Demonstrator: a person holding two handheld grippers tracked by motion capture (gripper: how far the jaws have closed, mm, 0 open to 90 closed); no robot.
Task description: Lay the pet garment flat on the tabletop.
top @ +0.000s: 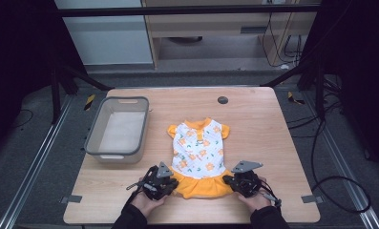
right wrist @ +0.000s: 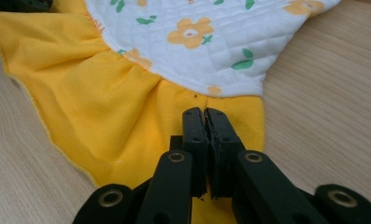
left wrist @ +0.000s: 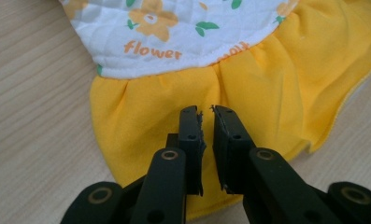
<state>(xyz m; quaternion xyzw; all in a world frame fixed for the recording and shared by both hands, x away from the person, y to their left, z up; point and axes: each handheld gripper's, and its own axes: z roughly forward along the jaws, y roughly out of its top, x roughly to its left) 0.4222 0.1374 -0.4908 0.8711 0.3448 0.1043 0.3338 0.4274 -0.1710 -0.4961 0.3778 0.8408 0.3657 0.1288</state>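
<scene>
- A small floral pet dress [top: 198,155] with a white quilted top and a yellow ruffled skirt lies flat on the desk [top: 263,129], collar pointing away from the person and the skirt hem nearest both tools.
- The left tool [top: 164,183] sits at the skirt's left corner. In the left gripper view its jaws stand over the yellow ruffle [left wrist: 174,98] with a narrow slit between them; whether they pinch any cloth I cannot tell.
- The right tool [top: 242,182] sits at the skirt's right corner. In the right gripper view its jaws are clenched together over the ruffle [right wrist: 127,102], just short of the white quilted edge [right wrist: 211,56]; whether a fold of fabric is caught between the pads is hidden, so I cannot say it is grasping.
- Progress, as a judgement: the work looks to be at its start. The dress is spread out and unfolded, and both tools have reached the hem.
- What is left: securing both hem corners, then folding or lifting the dress, possibly toward the grey bin [top: 95,138], which stands beyond and left of the left tool, apart from the dress.
</scene>
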